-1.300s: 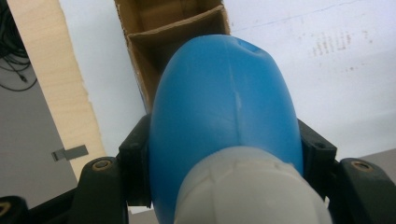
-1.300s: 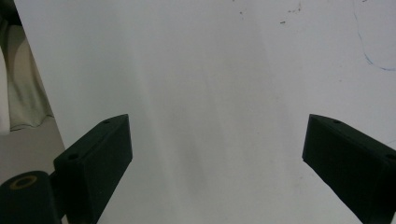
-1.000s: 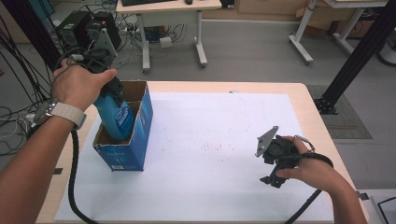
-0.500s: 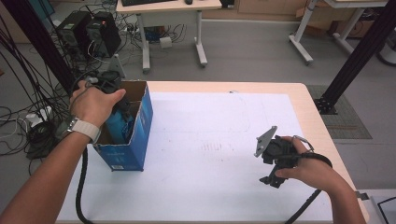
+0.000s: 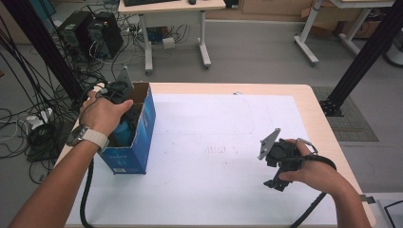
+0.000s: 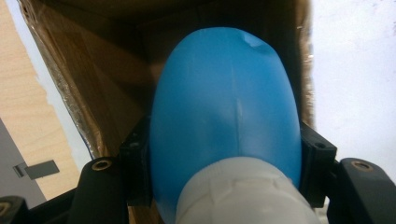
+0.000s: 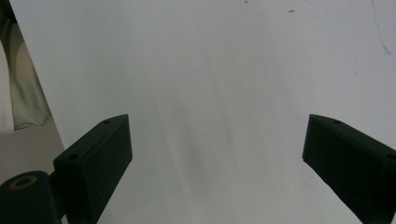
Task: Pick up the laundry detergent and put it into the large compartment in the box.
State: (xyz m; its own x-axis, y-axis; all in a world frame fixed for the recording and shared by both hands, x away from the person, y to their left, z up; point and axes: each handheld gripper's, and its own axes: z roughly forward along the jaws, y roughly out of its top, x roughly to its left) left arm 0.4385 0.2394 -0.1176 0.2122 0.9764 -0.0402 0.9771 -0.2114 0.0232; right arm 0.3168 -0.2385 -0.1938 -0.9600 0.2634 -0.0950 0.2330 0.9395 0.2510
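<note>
blue bottle (image 6: 224,121) | lowered deeper into cardboard box (image 5: 142,123) than a second ago | left gripper (image 5: 116,90) fingers clamp it | right gripper (image 5: 280,164) fingers wide, idle on desk (image 5: 214,123) | release likely next

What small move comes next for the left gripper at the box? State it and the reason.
Probably ease the blue bottle a little deeper, then open the jaws. The left gripper is clamped on it near its white cap, and the bottle already sits inside the blue cardboard box. The right gripper is open over the white sheet.
</note>
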